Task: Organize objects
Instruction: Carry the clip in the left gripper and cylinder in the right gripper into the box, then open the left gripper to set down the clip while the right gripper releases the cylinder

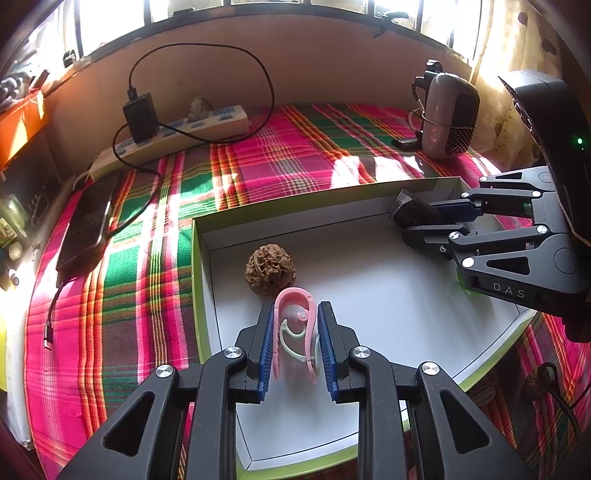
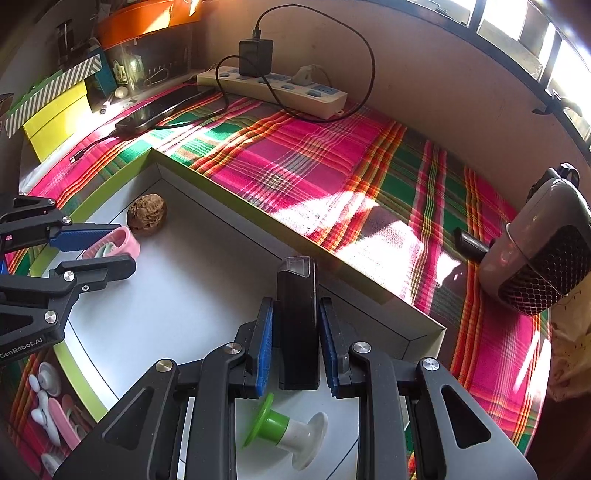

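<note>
Pink plastic clip (image 1: 293,325) is clamped between the left gripper (image 1: 295,341) pads, just above the white tray (image 1: 388,295) floor beside the walnut (image 1: 270,270). Over the tray's far wall, a black cartridge (image 2: 298,321) is pinched upright in the right gripper (image 2: 295,345).

Sunlit plaid cloth (image 2: 303,155) below a beige wall (image 2: 424,85) and barred windows (image 1: 110,22)

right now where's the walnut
The walnut sits inside the green-edged box, near its far left corner, just beyond the pink clip that the left gripper holds.
</note>
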